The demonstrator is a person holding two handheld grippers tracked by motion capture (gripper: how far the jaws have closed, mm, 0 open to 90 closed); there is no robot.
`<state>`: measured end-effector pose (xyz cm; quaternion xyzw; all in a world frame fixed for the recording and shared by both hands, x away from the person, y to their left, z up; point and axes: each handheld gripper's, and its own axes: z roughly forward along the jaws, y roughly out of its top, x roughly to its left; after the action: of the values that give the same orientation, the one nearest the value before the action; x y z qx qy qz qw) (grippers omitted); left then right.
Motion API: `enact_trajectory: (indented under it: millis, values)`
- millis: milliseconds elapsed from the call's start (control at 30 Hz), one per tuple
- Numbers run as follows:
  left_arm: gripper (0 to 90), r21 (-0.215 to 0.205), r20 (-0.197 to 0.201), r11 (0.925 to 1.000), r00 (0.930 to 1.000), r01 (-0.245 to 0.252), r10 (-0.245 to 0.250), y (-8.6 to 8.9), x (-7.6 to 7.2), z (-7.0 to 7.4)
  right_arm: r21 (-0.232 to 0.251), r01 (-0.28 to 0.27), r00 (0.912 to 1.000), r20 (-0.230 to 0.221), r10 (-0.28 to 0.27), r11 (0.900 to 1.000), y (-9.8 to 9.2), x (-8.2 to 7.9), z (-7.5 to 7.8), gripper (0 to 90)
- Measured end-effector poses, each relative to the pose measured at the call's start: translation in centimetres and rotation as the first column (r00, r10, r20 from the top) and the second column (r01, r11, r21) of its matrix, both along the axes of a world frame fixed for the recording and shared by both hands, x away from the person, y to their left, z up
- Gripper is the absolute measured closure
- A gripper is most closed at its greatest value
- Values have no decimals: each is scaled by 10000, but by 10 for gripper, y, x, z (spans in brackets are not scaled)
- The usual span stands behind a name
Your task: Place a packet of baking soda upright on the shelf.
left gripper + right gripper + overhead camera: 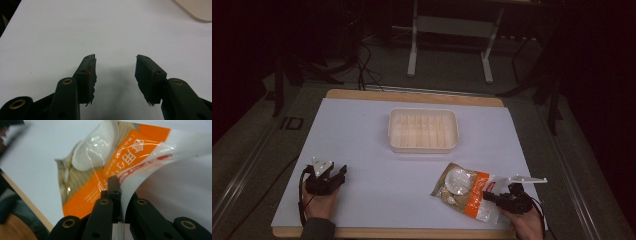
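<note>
Orange and clear plastic make up the packet (pixel 466 191) that the right gripper (pixel 493 196) has clenched by one end, near the table's front right corner. In the right gripper view the jaws are pressed together on the packet's clear sealed edge (pixel 140 180), with film running down between them, and the packet curls up from that pinch, so part of it looks lifted while the far end seems to rest on the white table (pixel 362 135). A white rounded lump and some pale contents show through its window.

A cream-coloured tray (pixel 423 130) sits empty toward the middle of the table's far edge, well apart from the packet. Judging by this, the work is at an early stage: the packet is gripped, but it is not in the tray and looks unopened as far as can be told. Carrying it across to the tray, or opening it with both grippers, would be what is left.

The left gripper (pixel 337 176) rests near the table's front left corner, in a person's hand. Its jaws stand wide apart over bare table, released, holding and touching nothing; worn, ragged padding shows on one pad (pixel 89 77).
</note>
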<state>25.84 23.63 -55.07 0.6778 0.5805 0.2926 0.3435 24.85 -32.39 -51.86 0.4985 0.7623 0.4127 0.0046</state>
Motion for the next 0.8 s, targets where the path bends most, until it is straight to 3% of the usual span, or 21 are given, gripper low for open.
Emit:
enact_trajectory:
  millis: [167,367,567,800]
  values:
    - [513,1,56,10000,10000,-42,42,0,0,0,417,-53,10000,-26,54,9991,1,5,14,899]
    - [517,20,89,10000,9999,-66,66,0,-1,0,194,-316,9989,348,309,9993,7,10,29,900]
    - [516,26,82,10000,9999,-72,72,0,-1,0,385,-267,9982,554,245,9989,15,17,43,900]
    - [516,9,81,10000,9999,-89,89,0,-1,0,477,-572,9951,835,530,9972,27,24,58,900]
